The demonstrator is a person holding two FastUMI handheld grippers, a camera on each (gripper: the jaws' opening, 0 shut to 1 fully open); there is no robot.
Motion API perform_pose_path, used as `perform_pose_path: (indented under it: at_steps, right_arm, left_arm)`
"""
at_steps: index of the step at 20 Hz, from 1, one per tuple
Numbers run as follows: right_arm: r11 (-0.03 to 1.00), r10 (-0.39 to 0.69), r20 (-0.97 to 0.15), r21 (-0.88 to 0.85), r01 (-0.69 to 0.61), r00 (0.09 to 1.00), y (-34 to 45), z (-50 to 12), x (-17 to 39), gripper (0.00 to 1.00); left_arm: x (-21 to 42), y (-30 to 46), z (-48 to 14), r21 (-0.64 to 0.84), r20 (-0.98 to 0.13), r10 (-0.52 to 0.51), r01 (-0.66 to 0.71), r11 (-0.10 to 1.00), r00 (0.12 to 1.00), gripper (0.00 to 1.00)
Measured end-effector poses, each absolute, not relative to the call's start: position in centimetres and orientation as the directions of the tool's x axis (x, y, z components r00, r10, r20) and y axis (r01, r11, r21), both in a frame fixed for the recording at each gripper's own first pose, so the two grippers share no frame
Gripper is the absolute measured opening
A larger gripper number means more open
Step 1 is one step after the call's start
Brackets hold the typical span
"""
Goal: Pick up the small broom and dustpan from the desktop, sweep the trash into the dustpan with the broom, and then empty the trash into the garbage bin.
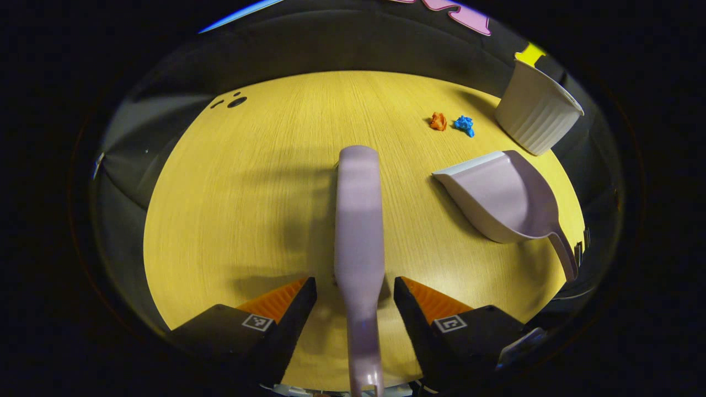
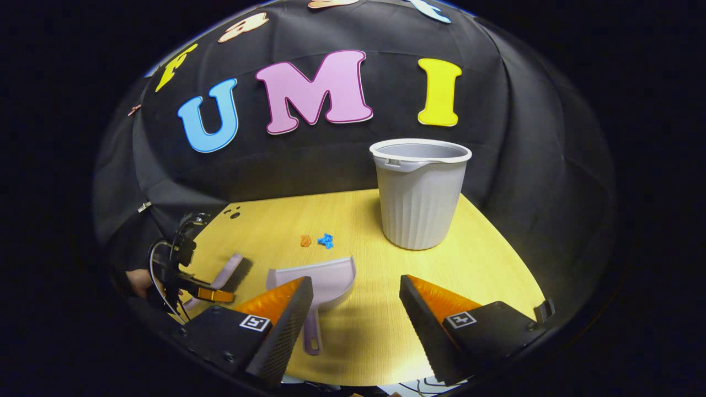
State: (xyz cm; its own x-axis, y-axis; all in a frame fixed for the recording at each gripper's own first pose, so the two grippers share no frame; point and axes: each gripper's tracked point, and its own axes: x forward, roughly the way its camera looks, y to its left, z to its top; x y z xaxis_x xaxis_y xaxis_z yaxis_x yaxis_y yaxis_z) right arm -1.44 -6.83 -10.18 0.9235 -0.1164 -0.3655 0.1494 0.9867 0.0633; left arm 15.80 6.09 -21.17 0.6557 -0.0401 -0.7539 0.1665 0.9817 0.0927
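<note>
A pale lilac small broom (image 1: pixel 358 220) lies on the yellow desktop (image 1: pixel 248 193), its handle running toward me. My left gripper (image 1: pixel 354 286) is open, one finger on each side of that handle with a small gap on both sides. To the right lies the matching dustpan (image 1: pixel 502 198), mouth facing away. Beyond it sit an orange scrap (image 1: pixel 438 121) and a blue scrap (image 1: pixel 464 124). My right gripper (image 2: pixel 356 286) hangs open over the desk's near edge, empty, with the dustpan (image 2: pixel 331 275) just past its left finger. The right gripper view also shows the left gripper (image 2: pixel 193 286) at the broom (image 2: pixel 229 267).
A ribbed white garbage bin (image 2: pixel 419 198) stands upright at the back right of the desk, close to the scraps. The desk's right edge (image 2: pixel 513 270) curves off just beyond the bin. Black cloth walls close in behind and on both sides.
</note>
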Motion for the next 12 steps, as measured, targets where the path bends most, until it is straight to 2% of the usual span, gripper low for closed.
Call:
perform_pose_path:
  at_steps: [1,4,5,7,8,12]
  right_arm:
    - [0.987,-0.112,-0.373,0.062,0.145,0.921,-6.7,-10.4,-1.4,0.99]
    - [0.991,-0.091,-0.376,0.054,0.120,0.922,-5.9,-10.8,-0.7,0.99]
    - [0.993,-0.081,-0.383,0.052,0.109,0.920,-5.5,-11.0,-0.4,0.99]
    - [0.995,-0.053,-0.401,0.054,0.081,0.915,-4.4,-11.5,0.2,0.99]
    - [0.996,-0.037,-0.413,0.056,0.066,0.910,-3.8,-11.9,0.4,0.99]
    - [0.996,0.022,-0.527,0.082,0.025,0.850,-1.5,-14.4,0.6,0.99]
  left_arm:
    - [15.9,5.8,-21.3,0.090,-0.753,-0.045,0.171,0.981,0.656,0.87]
    - [16.6,6.1,-21.6,0.154,-0.726,0.007,0.153,0.976,0.688,0.68]
    - [16.6,5.7,-21.6,0.158,-0.718,-0.002,0.165,0.973,0.696,0.65]
    - [16.6,5.2,-21.6,0.162,-0.696,-0.005,0.164,0.973,0.718,0.50]
    - [16.6,5.3,-21.7,0.161,-0.689,0.000,0.154,0.975,0.725,0.37]
    - [16.0,5.5,-21.3,0.054,-0.642,-0.004,0.050,0.997,0.766,0.27]
